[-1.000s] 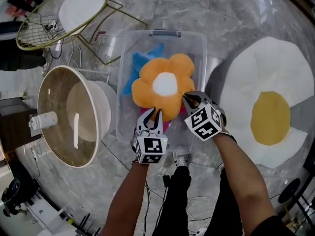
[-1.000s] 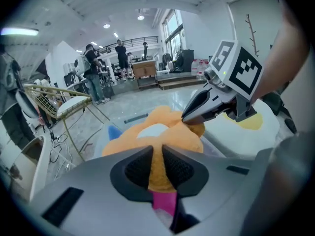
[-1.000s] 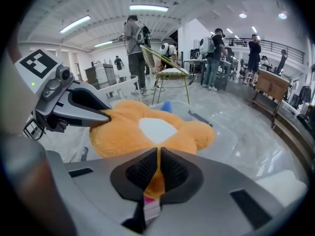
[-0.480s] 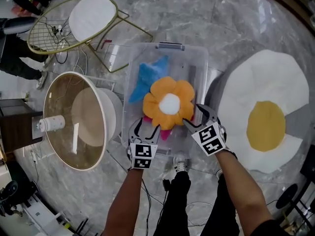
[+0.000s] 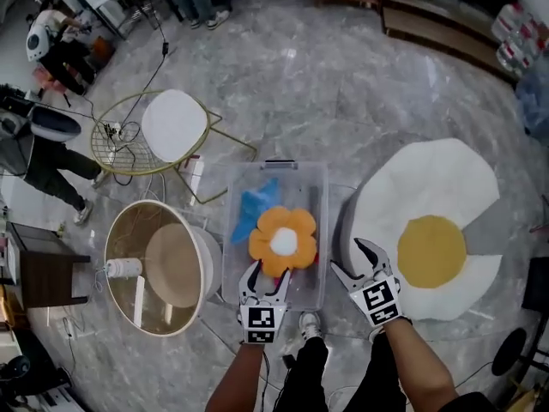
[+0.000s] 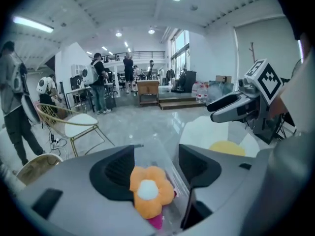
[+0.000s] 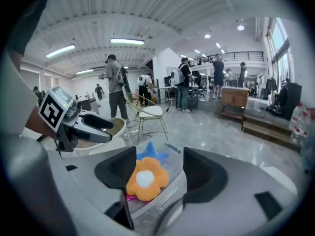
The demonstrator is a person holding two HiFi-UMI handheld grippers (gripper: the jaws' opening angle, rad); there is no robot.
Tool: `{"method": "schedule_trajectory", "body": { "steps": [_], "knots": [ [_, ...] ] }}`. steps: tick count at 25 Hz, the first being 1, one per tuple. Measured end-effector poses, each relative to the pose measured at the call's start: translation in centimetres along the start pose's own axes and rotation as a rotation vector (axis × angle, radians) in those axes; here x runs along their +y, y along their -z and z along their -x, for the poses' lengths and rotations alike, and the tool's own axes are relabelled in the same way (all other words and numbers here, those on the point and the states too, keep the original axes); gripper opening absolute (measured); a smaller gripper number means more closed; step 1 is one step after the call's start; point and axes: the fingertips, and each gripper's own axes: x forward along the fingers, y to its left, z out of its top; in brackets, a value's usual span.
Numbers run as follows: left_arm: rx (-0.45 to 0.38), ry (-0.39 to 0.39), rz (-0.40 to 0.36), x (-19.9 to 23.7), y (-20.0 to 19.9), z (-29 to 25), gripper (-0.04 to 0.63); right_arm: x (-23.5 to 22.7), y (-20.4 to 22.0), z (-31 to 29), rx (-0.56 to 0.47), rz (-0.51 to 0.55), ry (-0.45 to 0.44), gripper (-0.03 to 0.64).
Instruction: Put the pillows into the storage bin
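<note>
Found the storage bin (image 5: 319, 197) open-topped on the grey stone floor (image 5: 343, 84). Held an orange flower pillow (image 5: 283, 241) toward its near edge. Had that one lying over a blue pillow (image 5: 254, 206) that poked toward the bin's left wall, with a sliver of pink pillow (image 6: 156, 222) under the flower's near side.

Crowded on both flanks. Noted a big fried-egg cushion (image 5: 429, 247) flat on the floor just beside the bin's right wall. Noted a round bowl chair (image 5: 159, 273) close to the left wall, and a gold wire chair (image 5: 171, 127) with a white seat beyond the far-left corner. Also noted cables (image 5: 159, 58) trailing over the floor and a person (image 5: 39, 157) standing toward the floor's left edge.

Reached in from the bottom of the head view with both bare forearms (image 5: 236, 383), tools tilted forward and down, marker cubes (image 5: 262, 319) facing up.

Hung the left tool (image 5: 268, 275) above the bin's near edge, jaws just swung wide apart and then eased in a touch, gripping nothing. Showed the flower pillow between them only far below, untouched.

Hung the right tool (image 5: 346, 256) above the near-right corner, between bin and fried-egg cushion. Had its jaws just opened and standing well apart, likewise empty and clear of the pillows.
</note>
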Motion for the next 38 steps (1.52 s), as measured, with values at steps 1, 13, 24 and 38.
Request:
{"method": "schedule_trajectory", "body": {
  "steps": [1, 13, 24, 38],
  "knots": [
    [-0.023, 0.008, -0.010, -0.2, -2.1, 0.9, 0.285, -0.8, -1.5, 1.9, -0.018, 0.003, 0.029, 0.309],
    [-0.201, 0.068, 0.033, -8.4, -16.9, 14.0, 0.251, -2.1, -10.8, 24.7, -0.153, -0.064, 0.289, 0.208],
    [-0.356, 0.091, -0.012, -10.5, -25.3, 22.0, 0.176, -0.2, -18.0, 35.2, -0.348, -0.001, 0.455, 0.032],
    [-0.469, 0.195, -0.061, -14.3, -27.6, 27.1, 0.018, 2.9, -22.5, 41.0, -0.471, 0.066, 0.569, 0.011]
  ]
}}
